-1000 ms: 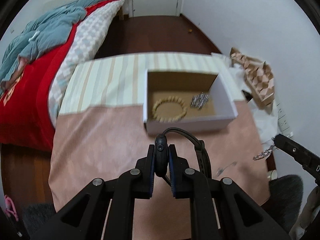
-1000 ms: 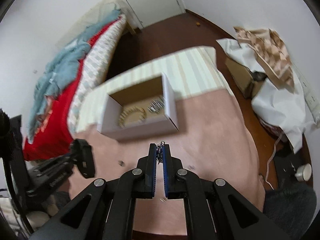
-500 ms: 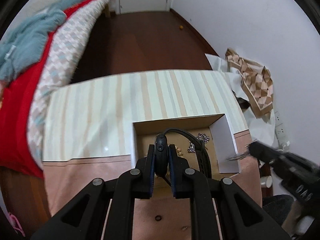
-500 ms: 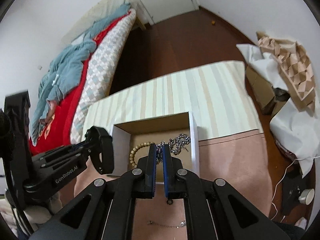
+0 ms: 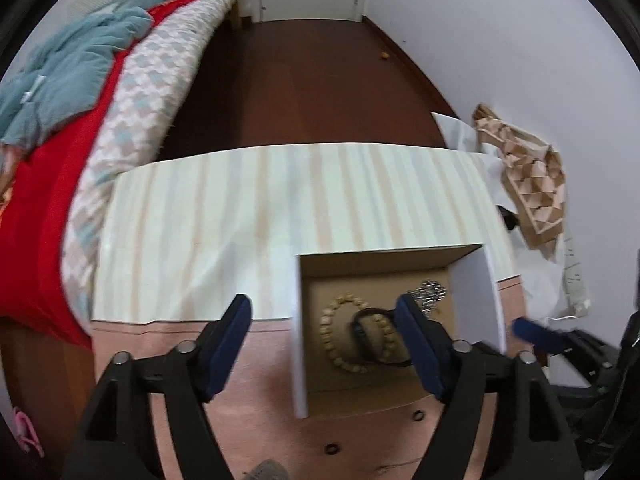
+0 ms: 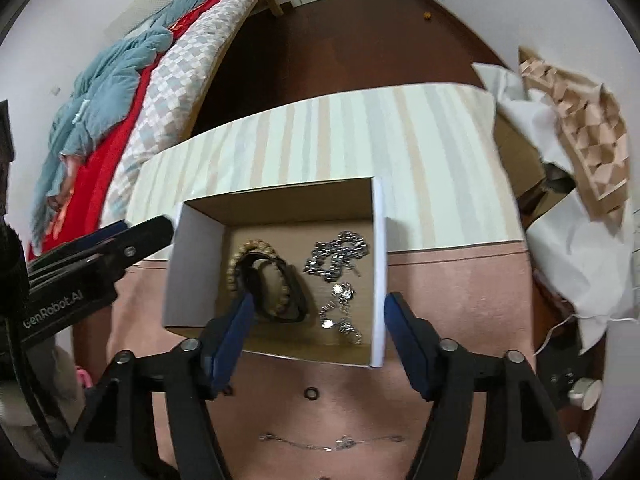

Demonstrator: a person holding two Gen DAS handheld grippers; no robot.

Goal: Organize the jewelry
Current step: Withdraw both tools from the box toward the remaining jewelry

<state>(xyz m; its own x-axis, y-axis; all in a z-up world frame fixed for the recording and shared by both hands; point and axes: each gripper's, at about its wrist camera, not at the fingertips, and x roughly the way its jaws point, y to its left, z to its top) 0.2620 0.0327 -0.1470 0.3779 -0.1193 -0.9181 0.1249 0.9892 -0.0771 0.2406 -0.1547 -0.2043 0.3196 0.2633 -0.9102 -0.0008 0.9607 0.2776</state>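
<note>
We see an open cardboard box [image 6: 378,276] on the table, holding the jewelry gathered so far: a wooden bead bracelet [image 6: 240,254] at the left of the box floor, a black band [image 6: 276,292] lying across and on top of it, a heavy silver chain [image 6: 336,254] heaped toward the back right, and a smaller silver piece [image 6: 340,308] with round links just in front of the chain. In the left wrist view, the same box [image 5: 490,292] shows the bead bracelet [image 5: 332,344], the black band [image 5: 362,332] and the chain [image 5: 430,294], though motion blur softens them.

Outside the box, on the pink cloth [image 6: 460,292] nearer to us, lie a small dark ring [image 6: 311,393] and, closer still, a thin silver chain [image 6: 320,441] stretched out in a line. A second ring [image 5: 330,448] shows in the left view.

Our right gripper [image 6: 316,322] hangs over the near edge of the box with its blue-padded fingers spread wide and nothing between them. Our left gripper [image 5: 324,330] is likewise released, its fingers wide apart and empty, one over the striped cloth [image 5: 240,208] beside the box and one over the box itself.

Beyond the table are dark wooden flooring [image 6: 340,40], a bed with a red cover [image 6: 116,152] and a blue-grey blanket [image 6: 104,96], and crumpled white paper [image 6: 576,248] at the right.
</note>
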